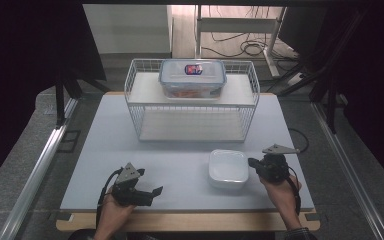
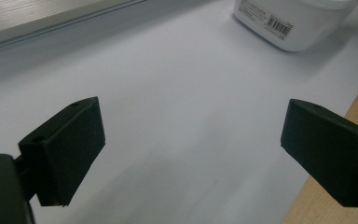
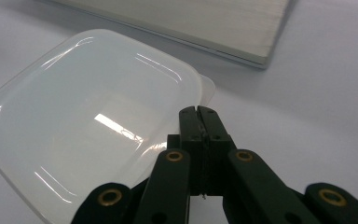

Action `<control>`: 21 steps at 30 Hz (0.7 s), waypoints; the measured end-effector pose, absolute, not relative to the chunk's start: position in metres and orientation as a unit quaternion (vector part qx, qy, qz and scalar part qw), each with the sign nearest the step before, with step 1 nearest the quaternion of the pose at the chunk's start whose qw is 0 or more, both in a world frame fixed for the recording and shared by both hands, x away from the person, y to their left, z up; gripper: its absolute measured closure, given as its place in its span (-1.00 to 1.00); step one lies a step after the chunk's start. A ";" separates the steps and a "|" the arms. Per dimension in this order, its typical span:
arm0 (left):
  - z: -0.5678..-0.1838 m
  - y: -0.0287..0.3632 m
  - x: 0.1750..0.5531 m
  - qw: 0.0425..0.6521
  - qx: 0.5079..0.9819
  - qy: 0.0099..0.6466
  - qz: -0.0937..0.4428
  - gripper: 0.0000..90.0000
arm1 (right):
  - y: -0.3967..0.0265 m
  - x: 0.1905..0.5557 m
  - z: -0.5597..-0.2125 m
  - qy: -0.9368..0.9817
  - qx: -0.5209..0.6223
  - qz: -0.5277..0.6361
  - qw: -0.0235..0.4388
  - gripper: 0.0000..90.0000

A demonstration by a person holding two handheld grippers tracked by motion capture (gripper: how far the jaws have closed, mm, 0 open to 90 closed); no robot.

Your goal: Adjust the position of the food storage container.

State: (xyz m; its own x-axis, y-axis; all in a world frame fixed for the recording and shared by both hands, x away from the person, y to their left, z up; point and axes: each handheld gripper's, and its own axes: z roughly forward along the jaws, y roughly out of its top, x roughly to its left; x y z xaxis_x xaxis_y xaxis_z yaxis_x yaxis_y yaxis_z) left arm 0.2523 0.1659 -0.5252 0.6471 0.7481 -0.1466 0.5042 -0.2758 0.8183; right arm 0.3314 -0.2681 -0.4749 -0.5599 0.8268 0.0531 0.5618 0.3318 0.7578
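Two containers are laid out: a white lidded tub (image 1: 228, 169) on the counter (image 1: 180, 150), within reach, and a clip-lid box (image 1: 192, 77) atop a wire rack (image 1: 145, 107). Right gripper (image 3: 199, 110) jaws are closed, empty, beside the tub's corner; left gripper (image 2: 191, 154) jaws are spread wide over bare counter.

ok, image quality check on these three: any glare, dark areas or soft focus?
High view: table evenly lit, surroundings fall to near black. Right gripper view: bright streaks of glare on the white container's lid, and the shut right gripper is sharp. Left gripper view: the open left gripper looks slightly soft, and the barcode on the container is readable.
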 end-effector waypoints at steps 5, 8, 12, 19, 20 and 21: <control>-0.525 0.166 0.252 0.449 0.789 0.396 0.135 -0.86 | -0.251 0.331 -0.476 0.803 0.422 0.387 0.163 0.98; -0.525 0.166 0.252 0.449 0.790 0.396 0.136 -0.86 | -0.239 0.329 -0.477 0.808 0.412 0.391 0.157 0.98; -0.525 0.166 0.252 0.448 0.790 0.396 0.134 -0.86 | -0.225 0.325 -0.479 0.816 0.396 0.393 0.152 0.97; -0.525 0.166 0.253 0.448 0.791 0.396 0.131 -0.85 | -0.209 0.318 -0.481 0.824 0.378 0.397 0.140 0.96; -0.525 0.166 0.253 0.448 0.791 0.396 0.131 -0.85 | -0.208 0.317 -0.481 0.825 0.376 0.399 0.140 0.96; -0.525 0.166 0.253 0.447 0.791 0.396 0.131 -0.85 | -0.206 0.317 -0.482 0.825 0.375 0.399 0.140 0.95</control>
